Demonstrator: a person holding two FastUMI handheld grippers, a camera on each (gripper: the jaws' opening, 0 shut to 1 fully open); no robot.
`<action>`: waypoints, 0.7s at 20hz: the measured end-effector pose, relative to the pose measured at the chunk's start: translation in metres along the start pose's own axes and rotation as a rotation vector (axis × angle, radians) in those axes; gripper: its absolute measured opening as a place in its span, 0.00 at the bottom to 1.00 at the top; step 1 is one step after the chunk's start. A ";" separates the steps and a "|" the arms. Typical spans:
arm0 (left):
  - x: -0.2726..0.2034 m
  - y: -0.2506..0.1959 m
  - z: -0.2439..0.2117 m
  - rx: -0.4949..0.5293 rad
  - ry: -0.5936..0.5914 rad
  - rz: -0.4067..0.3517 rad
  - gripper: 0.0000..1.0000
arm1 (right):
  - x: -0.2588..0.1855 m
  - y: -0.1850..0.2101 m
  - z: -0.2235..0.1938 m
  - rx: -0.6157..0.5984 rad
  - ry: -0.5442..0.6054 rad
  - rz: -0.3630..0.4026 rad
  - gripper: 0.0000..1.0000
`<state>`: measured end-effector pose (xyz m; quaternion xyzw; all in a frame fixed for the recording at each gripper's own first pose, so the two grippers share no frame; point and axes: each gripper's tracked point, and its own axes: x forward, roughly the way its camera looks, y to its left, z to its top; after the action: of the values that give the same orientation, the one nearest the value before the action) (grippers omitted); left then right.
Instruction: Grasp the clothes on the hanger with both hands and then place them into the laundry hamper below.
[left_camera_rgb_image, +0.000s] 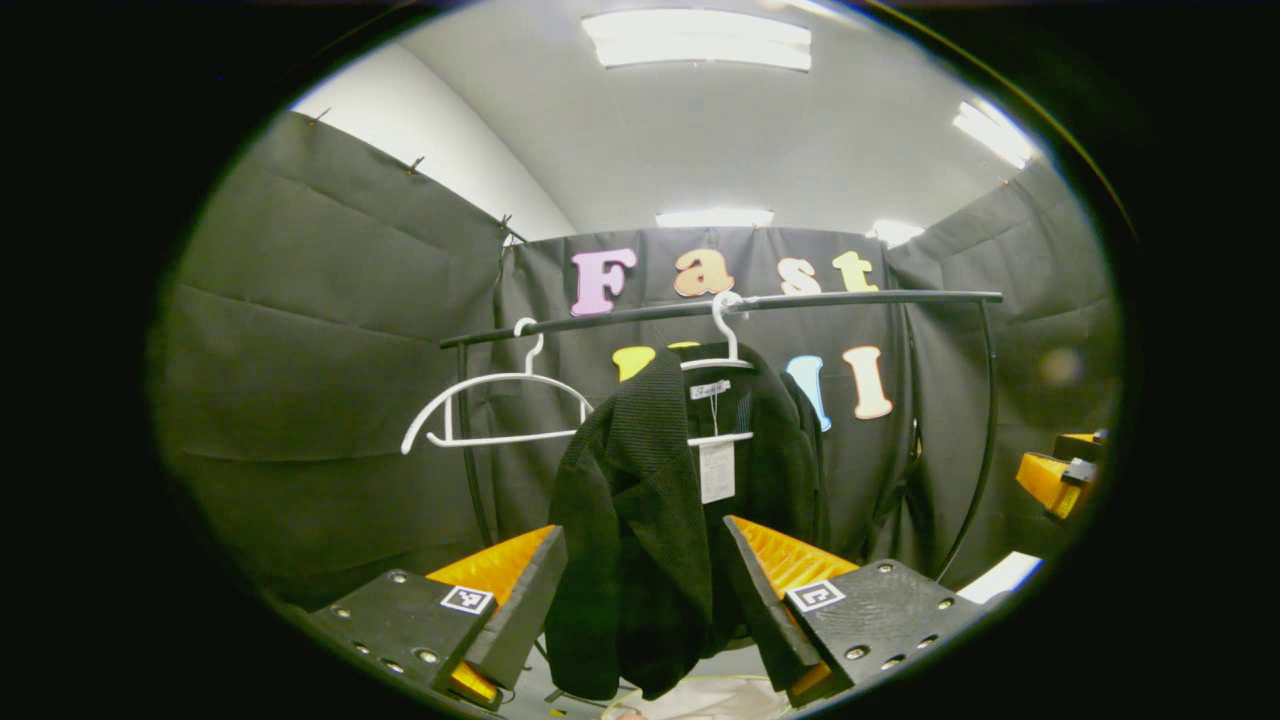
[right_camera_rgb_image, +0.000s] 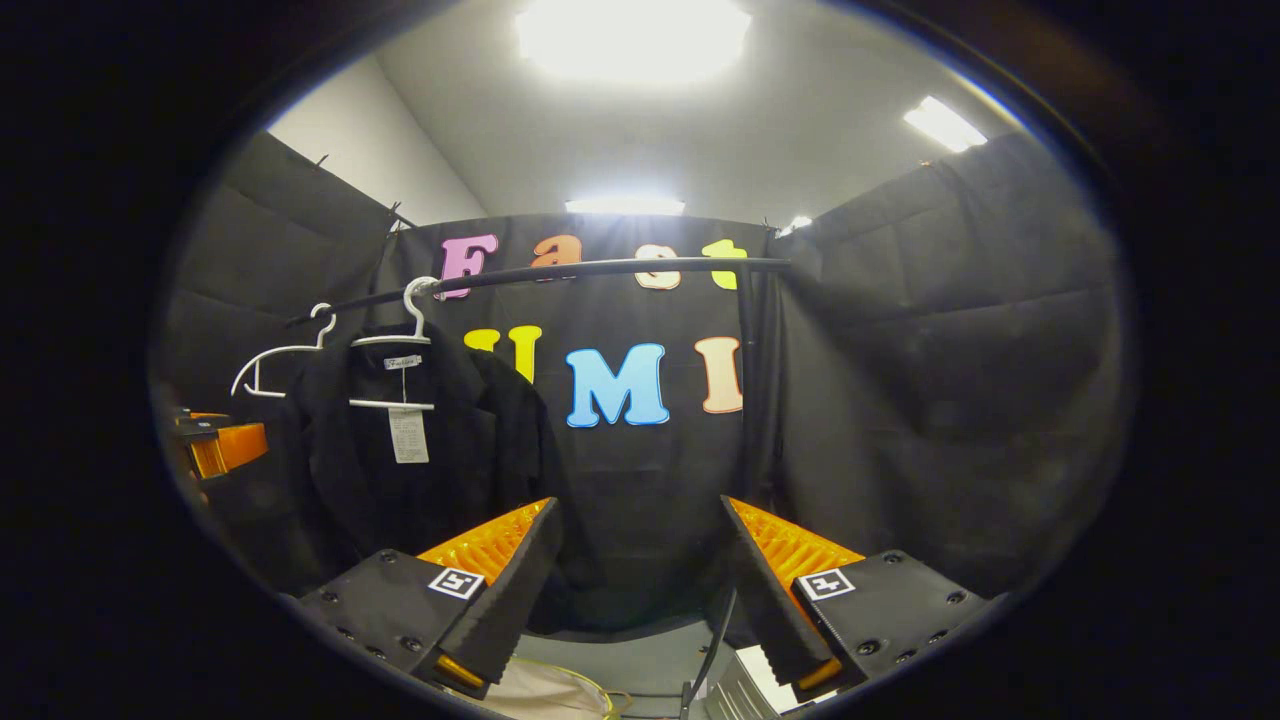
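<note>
Left gripper view, left to right: an empty white hanger (left_camera_rgb_image: 497, 400) on the black rail (left_camera_rgb_image: 720, 305); a black jacket (left_camera_rgb_image: 660, 500) on a second white hanger (left_camera_rgb_image: 727, 345), seen between the spread fingers of the left gripper (left_camera_rgb_image: 640, 590), untouched. Right gripper view: the jacket (right_camera_rgb_image: 400, 470) hangs at left; the right gripper (right_camera_rgb_image: 640, 580) stands open, holding nothing.
</note>
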<state>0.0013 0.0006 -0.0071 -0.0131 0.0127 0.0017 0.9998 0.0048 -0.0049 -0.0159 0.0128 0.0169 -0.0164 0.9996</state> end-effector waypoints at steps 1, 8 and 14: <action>0.000 0.000 0.000 0.000 -0.002 0.000 0.91 | 0.001 0.000 0.000 -0.001 -0.001 -0.001 0.97; 0.003 -0.003 -0.003 -0.017 -0.001 -0.019 0.91 | 0.004 0.006 0.000 -0.019 -0.008 0.010 0.97; 0.005 -0.002 -0.004 -0.018 -0.002 -0.019 0.91 | 0.010 0.022 0.006 -0.033 -0.030 0.037 0.98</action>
<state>0.0059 -0.0012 -0.0108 -0.0223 0.0117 -0.0079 0.9997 0.0158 0.0169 -0.0101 -0.0037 0.0022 0.0021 1.0000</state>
